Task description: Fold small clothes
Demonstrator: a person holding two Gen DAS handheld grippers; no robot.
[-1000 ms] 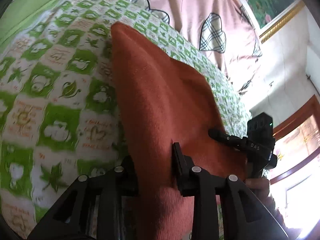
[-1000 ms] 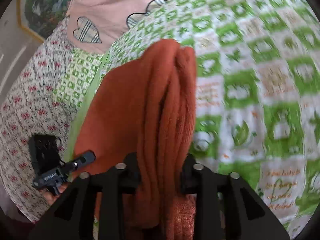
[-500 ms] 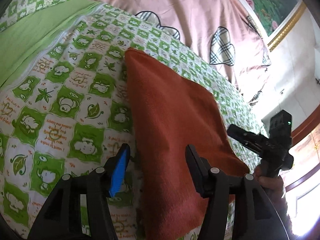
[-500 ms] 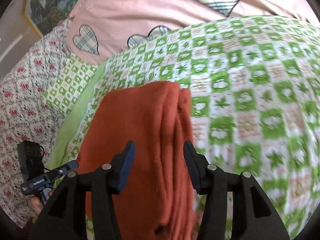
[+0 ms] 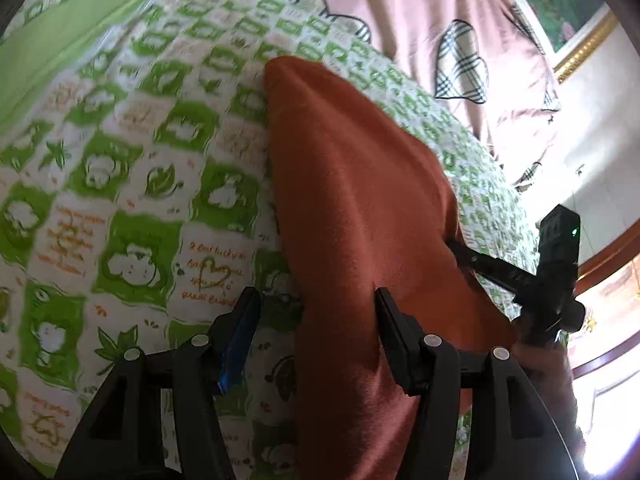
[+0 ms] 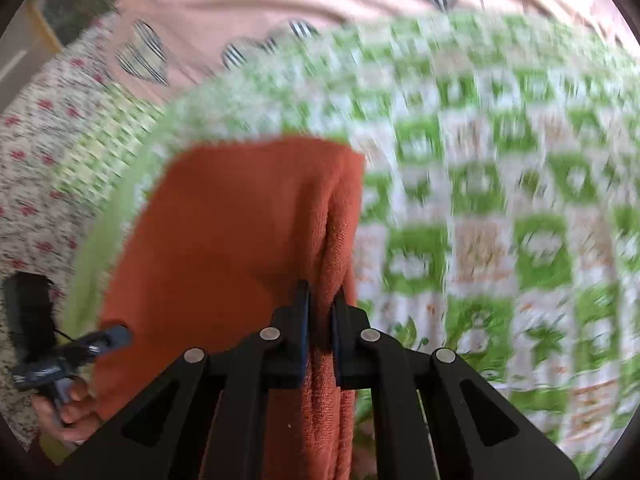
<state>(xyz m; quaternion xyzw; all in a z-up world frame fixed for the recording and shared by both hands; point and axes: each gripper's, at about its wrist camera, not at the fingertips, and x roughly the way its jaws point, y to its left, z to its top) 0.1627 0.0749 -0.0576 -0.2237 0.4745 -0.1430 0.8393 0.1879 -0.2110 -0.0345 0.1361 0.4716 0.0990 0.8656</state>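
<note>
- Cloth (image 5: 360, 216) lies on the bed (image 5: 132, 184), already folded into a narrow strip.
- Right claw (image 6: 320, 312) closing, pinching the cloth's near edge.
- Left claw (image 5: 316, 328) released, straddling the near edge, gripping nothing.
- Likely one more fold left.

orange handwritten script on the bedsheet's (image 5: 208, 264) white squares, one line starting "I feel lucky", the remaining words too blurred to read
</note>
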